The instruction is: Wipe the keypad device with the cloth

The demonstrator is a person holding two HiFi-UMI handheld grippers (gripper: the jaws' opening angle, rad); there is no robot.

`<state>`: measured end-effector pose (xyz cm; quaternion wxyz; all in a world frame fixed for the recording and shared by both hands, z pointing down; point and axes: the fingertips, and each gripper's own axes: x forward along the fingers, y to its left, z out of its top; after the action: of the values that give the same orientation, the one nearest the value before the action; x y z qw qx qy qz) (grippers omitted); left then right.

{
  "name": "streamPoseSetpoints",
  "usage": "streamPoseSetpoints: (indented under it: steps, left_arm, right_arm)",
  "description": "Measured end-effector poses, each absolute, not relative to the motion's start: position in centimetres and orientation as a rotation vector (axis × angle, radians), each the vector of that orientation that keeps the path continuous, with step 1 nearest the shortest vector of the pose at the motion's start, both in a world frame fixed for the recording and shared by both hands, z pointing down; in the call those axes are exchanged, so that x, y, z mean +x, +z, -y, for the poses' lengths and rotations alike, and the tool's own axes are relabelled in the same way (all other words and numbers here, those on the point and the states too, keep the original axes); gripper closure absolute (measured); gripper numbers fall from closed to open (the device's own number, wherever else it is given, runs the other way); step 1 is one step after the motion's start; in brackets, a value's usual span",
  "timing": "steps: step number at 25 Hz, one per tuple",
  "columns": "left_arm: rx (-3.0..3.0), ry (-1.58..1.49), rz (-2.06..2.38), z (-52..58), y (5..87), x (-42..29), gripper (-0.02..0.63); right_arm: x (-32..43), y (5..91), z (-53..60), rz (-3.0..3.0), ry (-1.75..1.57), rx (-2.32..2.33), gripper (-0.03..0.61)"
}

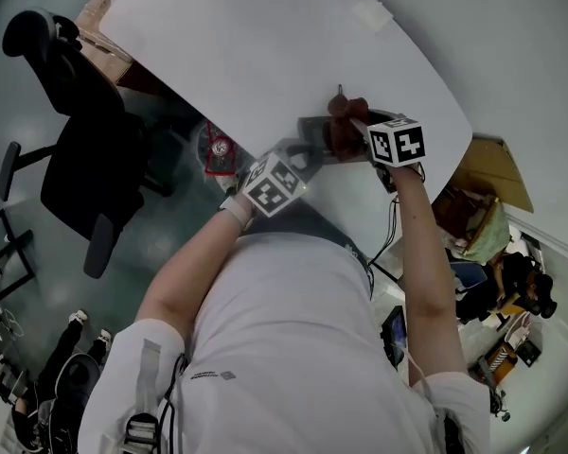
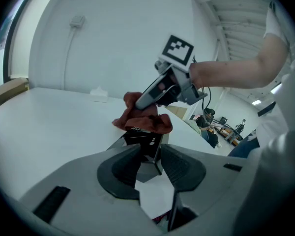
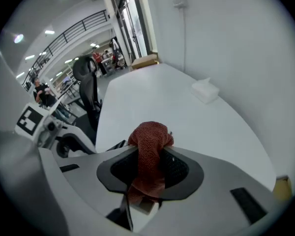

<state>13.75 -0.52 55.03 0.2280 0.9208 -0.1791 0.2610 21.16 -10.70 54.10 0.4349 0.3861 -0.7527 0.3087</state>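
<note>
two grips | left gripper (image 2: 148, 162): keypad device (image 2: 143, 140) | right gripper (image 3: 148, 170): cloth (image 3: 150, 140) above it

White short-sleeved T-shirt (image 1: 293, 329), small dark logo (image 1: 213, 375) on the back. Grey strap (image 1: 144, 414) with a black buckle over the left shoulder. White band (image 1: 235, 208) at the left wrist. Thin black cable (image 1: 393, 225) beside the right forearm. Left tongs (image 2: 150, 154) and right tongs (image 3: 150, 154): pale grey moulded shells, dark ribbed pads (image 2: 120, 168). White cubes with black square markers, left cube (image 1: 275, 183) and right cube (image 1: 398, 142).
</note>
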Motion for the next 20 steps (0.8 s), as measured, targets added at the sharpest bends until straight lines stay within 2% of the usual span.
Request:
streamPoseSetpoints:
  steps: [9,20]
  left_arm:
    - [2.540,0.711,0.490,0.8,55.1,14.1,0.482]
    - [2.538,0.724,0.471,1.1,55.3,14.2,0.482]
  right_arm:
    - [26.3,48.0,5.0,1.910,0.858,1.044,0.456]
    - [25.4,52.0,3.8,1.843,0.893,1.012,0.455]
